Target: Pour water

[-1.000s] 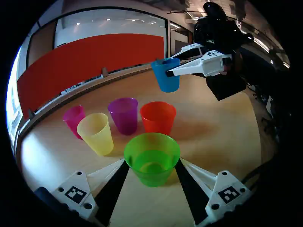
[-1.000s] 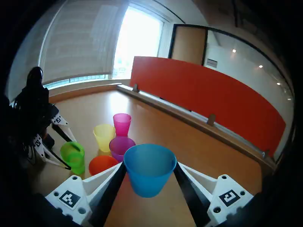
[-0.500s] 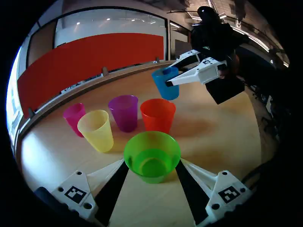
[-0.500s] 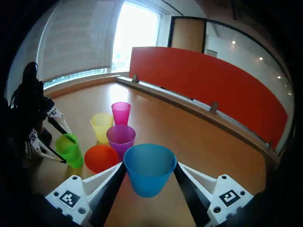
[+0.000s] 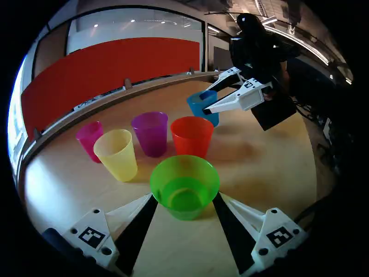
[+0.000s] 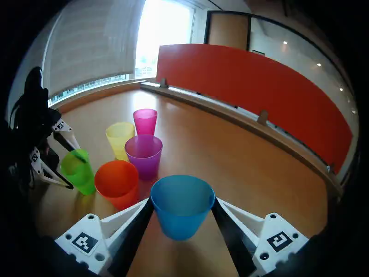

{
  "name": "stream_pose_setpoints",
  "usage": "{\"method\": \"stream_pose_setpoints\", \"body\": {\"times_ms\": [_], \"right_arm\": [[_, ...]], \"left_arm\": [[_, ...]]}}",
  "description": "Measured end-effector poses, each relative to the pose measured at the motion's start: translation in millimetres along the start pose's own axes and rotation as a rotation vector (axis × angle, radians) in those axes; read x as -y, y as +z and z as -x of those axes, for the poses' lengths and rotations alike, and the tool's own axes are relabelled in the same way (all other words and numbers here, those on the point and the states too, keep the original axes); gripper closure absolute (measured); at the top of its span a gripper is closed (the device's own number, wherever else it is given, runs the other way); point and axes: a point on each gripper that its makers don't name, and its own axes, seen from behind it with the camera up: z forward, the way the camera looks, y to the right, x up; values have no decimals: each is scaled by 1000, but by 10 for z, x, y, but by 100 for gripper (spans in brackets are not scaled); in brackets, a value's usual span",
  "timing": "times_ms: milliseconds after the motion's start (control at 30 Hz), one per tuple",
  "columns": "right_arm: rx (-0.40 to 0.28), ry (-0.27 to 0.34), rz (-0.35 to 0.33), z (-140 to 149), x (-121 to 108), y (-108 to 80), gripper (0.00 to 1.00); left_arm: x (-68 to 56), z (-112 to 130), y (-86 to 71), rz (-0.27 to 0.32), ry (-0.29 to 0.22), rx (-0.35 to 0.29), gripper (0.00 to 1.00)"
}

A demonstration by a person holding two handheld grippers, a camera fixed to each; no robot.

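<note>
Gripping the green cup (image 5: 184,187) between both fingers, the left claw (image 5: 184,197) holds it upright low over the wooden worktop (image 5: 272,157); whether the cup's base touches the wood cannot be told. Its inside looks glossy near the bottom, but whether that is water is not clear. In the right gripper view the right claw (image 6: 182,205) is closed the same way on the blue cup (image 6: 182,210), one finger pressing each side, the cup upright with its mouth open to the camera; no water can be made out in it. In the left gripper view the blue cup sits just behind the orange cup (image 5: 192,136), its bottom hidden by it. The orange cup, the purple cup (image 5: 151,133), the yellow cup (image 5: 116,153) and the pink cup (image 5: 89,140) stand upright on the worktop in a loose cluster between the two held cups, orange and purple side by side, pink just behind yellow. A long red panel (image 5: 110,64) runs along the far edge of the worktop.
</note>
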Motion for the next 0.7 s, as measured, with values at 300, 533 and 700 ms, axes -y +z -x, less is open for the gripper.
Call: {"method": "stream_pose_setpoints", "body": {"times_ms": [300,533,700], "right_arm": [[25,1,0,109,5,29,8],[43,-1,3,196,-11,34,8],[49,2,2,241,-8,40,8]], "left_arm": [[-5,-9,-25,0,3,6,15],[-6,10,-54,3,10,18,15],[-12,23,-66,5,20,30,15]]}}
